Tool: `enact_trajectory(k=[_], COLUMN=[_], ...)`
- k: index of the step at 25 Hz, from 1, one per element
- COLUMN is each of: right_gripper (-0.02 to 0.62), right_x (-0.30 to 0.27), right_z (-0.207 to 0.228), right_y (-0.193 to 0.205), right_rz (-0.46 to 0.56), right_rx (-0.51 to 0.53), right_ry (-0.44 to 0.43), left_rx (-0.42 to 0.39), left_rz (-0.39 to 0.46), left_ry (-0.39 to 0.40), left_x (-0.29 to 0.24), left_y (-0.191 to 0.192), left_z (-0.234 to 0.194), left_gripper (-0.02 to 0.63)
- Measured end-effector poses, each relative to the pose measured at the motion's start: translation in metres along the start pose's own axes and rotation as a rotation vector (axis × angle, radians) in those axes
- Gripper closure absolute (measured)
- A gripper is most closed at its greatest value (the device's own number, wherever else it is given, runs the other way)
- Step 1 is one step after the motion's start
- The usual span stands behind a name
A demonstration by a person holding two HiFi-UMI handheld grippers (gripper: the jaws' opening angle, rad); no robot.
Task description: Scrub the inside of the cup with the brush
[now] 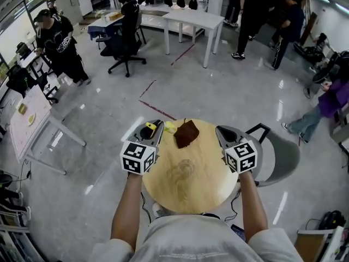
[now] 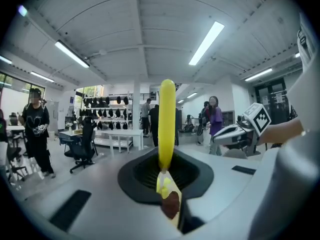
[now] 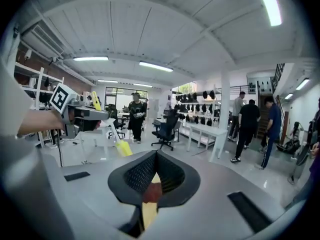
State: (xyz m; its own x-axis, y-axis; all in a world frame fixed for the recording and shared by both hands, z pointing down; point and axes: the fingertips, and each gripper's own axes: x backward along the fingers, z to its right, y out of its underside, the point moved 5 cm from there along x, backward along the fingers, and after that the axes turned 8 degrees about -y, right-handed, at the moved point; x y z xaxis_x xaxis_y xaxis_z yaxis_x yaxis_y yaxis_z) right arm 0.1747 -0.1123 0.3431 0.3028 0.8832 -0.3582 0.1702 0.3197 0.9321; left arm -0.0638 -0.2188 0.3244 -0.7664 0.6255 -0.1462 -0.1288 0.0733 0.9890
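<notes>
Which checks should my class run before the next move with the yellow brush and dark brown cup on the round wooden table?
1. Yellow plastic brush clamped in left claw: ok.
2. Dark brown cup resting on round wooden table: ok.
3. Right claw holding the cup: not ok, shut on nothing.
4. Brush head inside the cup: not ok.
5. Cup's opening facing up: cannot tell.

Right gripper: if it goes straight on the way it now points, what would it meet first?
The right gripper points out over the floor; first in line is probably the black office chair, though depth is unclear.
</notes>
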Motion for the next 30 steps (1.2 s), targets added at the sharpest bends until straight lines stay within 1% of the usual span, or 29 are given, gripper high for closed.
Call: enact_trajectory(k=[5, 13, 17, 20, 30], right_gripper=[0.568, 0.568, 0.568, 0.568, 0.568], right_x=[0.02, 0.043, 0.046, 0.047, 0.053], right_z=[-0.007, -0.013, -0.012, -0.011, 0.001], right_y=[-0.052, -0.11, -0.12, -0.122, -0.122], right_rz=[0.066, 0.152, 0.183, 0.188, 0.206], right_rx=[0.094, 0.185, 0.213, 0.23, 0.239], right_ry=[0.009, 0.012, 0.018, 0.028, 0.043], left_rx=[-0.081, -0.155, -0.184, -0.205, -0.219], left_rz=[0.044, 0.123, 0.158, 0.175, 0.184], left_ry=[0.025, 0.037, 0.027, 0.015, 0.002], left_x=[-0.001, 0.008, 0.012, 0.014, 0.012], left_y=[-0.039, -0.085, -0.098, -0.104, -0.11], left_z=[0.008, 0.012, 0.013, 0.013, 0.018], left_gripper=[0.561, 0.561, 0.561, 0.561, 0.561])
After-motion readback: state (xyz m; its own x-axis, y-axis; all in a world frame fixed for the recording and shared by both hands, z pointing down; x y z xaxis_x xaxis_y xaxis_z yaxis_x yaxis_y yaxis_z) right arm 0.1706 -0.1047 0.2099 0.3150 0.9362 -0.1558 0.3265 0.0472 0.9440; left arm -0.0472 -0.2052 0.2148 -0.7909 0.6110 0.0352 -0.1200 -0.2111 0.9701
